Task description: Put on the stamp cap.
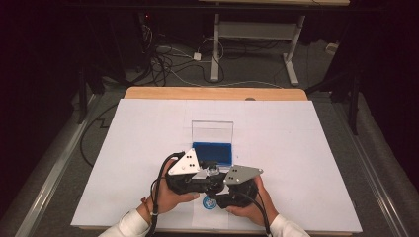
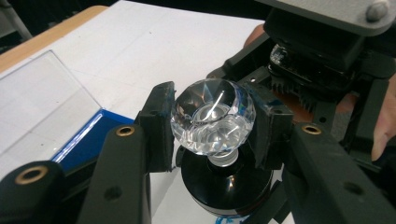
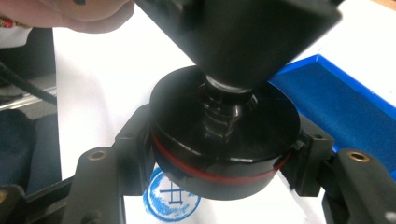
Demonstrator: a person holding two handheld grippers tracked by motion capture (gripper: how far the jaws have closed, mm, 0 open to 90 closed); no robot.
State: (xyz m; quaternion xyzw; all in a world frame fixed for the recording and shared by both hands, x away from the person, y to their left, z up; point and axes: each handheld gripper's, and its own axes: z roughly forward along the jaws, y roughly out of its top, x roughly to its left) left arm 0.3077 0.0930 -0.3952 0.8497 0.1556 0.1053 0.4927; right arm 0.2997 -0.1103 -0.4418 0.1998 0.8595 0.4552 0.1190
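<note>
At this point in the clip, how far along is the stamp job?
Done: the blue case lies open and a blue print is on the paper. In hand: left gripper clamps the crystal knob, right gripper clamps the black base. Left: probably returning the stamp to the case.

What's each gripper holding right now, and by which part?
The left gripper clamps the crystal knob of a stamp; the right gripper clamps its black round base.

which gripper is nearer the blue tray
Left. In the high view the left gripper, shut on the crystal knob, sits at the blue tray's near edge; the right gripper, clamping the black base, is just behind.
</note>
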